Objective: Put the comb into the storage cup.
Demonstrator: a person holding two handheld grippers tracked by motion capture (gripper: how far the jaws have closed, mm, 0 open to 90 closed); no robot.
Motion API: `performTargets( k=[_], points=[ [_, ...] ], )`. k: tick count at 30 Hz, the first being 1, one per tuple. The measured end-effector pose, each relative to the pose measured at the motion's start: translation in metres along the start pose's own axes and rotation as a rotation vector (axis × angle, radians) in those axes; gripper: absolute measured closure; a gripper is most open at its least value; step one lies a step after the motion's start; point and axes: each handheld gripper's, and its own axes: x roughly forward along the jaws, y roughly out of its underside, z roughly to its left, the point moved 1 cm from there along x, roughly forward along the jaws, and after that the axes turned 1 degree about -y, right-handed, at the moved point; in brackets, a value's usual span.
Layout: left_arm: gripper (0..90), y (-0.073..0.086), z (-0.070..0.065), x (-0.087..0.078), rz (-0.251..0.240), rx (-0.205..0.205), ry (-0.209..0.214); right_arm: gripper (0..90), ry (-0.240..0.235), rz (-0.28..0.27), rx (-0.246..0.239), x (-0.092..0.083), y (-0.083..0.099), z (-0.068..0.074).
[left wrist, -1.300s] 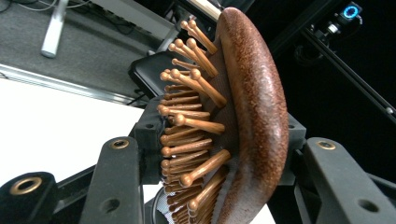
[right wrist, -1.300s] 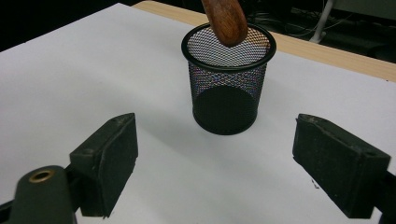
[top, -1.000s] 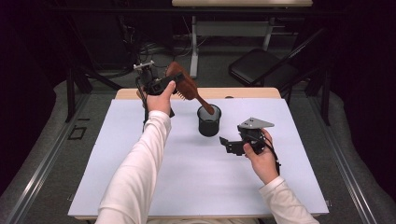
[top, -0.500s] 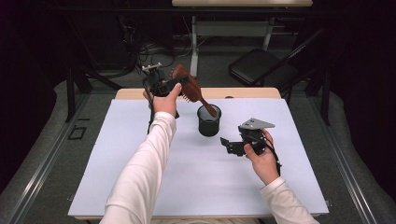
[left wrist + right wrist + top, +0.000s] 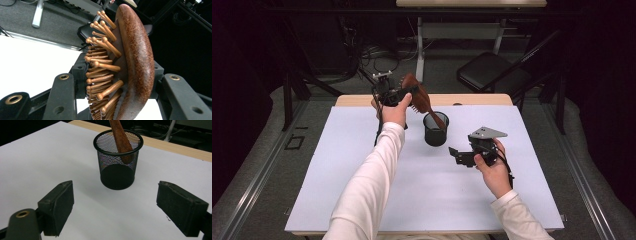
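Observation:
A brown wooden hairbrush [image 5: 418,96] with peg bristles [image 5: 100,65] is clamped by its head in my left gripper [image 5: 408,95], whose jaws are shut on either side of the head [image 5: 136,62]. The brush hangs tilted above the far middle of the table. Its handle [image 5: 121,140] slants down into a black mesh cup [image 5: 435,131], and the tip sits inside the cup [image 5: 117,167]. My right gripper [image 5: 458,156] is held just right of the cup, pointing at it. It stands open [image 5: 122,207] with nothing between its pads.
A white sheet [image 5: 337,170] covers the table, with a bare wooden strip [image 5: 472,100] along the far edge. Beyond that edge stand a black folding chair [image 5: 492,75], desk legs and floor cables. The person's forearms reach in from the near side.
My left gripper has shifted a little right and down with the brush, sinking the handle deeper into the cup. The right gripper has stayed where it was.

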Motion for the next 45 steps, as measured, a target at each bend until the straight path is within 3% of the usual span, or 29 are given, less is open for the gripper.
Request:
performTargets(
  k=[20,45],
  points=[
    [50.7,0.005,0.007,0.001,0.013,0.008,-0.016,14.3,-0.003,0.008,-0.008,0.002,0.000,0.002],
    [50.5,0.020,0.009,0.019,0.046,-0.002,-0.025,14.3,-0.002,0.001,-0.008,-0.001,0.000,0.002]
  ],
)
